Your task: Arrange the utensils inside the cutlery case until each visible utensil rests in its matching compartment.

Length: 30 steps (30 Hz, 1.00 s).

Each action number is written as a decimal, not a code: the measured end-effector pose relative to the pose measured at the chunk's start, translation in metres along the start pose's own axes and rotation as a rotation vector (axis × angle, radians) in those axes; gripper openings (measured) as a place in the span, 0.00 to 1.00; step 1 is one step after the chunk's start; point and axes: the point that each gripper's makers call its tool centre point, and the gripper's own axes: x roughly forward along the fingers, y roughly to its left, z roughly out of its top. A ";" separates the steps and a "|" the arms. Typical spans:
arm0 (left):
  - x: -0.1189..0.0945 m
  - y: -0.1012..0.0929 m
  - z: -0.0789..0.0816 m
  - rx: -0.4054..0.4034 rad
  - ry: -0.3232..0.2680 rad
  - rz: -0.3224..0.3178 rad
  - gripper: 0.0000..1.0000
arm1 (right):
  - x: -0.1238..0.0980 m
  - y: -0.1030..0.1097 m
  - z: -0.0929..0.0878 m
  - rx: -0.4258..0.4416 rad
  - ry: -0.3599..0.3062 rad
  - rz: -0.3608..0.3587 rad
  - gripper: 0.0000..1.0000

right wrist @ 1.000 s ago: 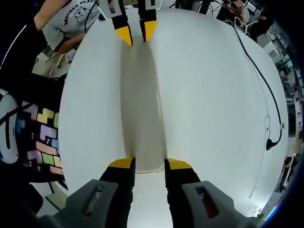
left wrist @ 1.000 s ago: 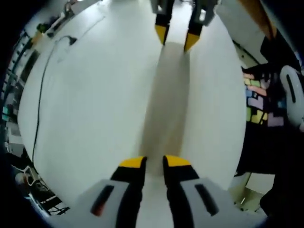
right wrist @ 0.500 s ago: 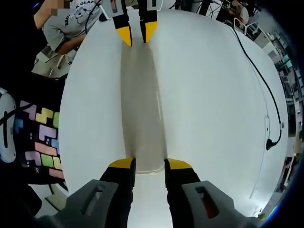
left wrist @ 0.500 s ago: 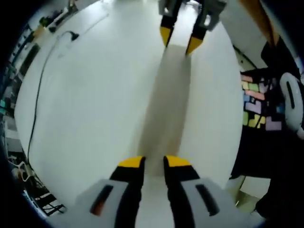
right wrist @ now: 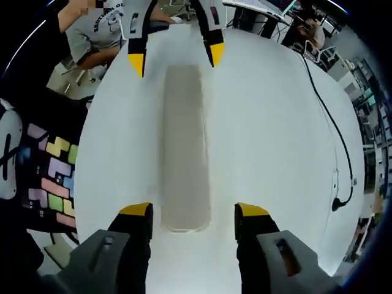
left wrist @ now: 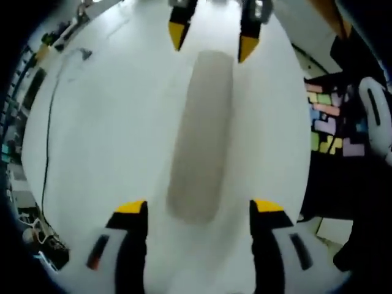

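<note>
A lab or workshop room: a large white tabletop (right wrist: 275, 153) with a black cable (right wrist: 334, 141) trailing across it, cluttered equipment benches (right wrist: 361, 79) along the edge.

Left gripper (left wrist: 199, 207) seen w/ jaws spread wide, straddling near end of long pale case (left wrist: 202, 136) lying flat on white table (left wrist: 110, 135). Right gripper (left wrist: 212, 38) seen at far end, jaws also apart (yellow tips). Black cable (left wrist: 50, 128) runs along table edge.

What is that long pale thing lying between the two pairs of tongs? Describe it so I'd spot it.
On the big white table lies a long, narrow cutlery case, pale grey with rounded ends. It stretches between the open left tongs and right tongs, the one solid item there besides a thin black cable.
</note>
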 end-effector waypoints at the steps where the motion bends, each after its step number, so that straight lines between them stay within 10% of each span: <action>1: 0.004 0.002 0.000 -0.002 0.000 0.001 0.72 | 0.004 0.003 -0.003 -0.003 0.017 0.014 0.57; 4: 0.008 0.003 -0.014 0.022 0.088 0.006 0.72 | 0.013 0.004 0.000 -0.015 0.014 0.030 0.59; 30: 0.028 0.012 -0.010 0.019 0.090 0.038 0.65 | 0.033 0.002 0.001 -0.015 0.033 0.031 0.48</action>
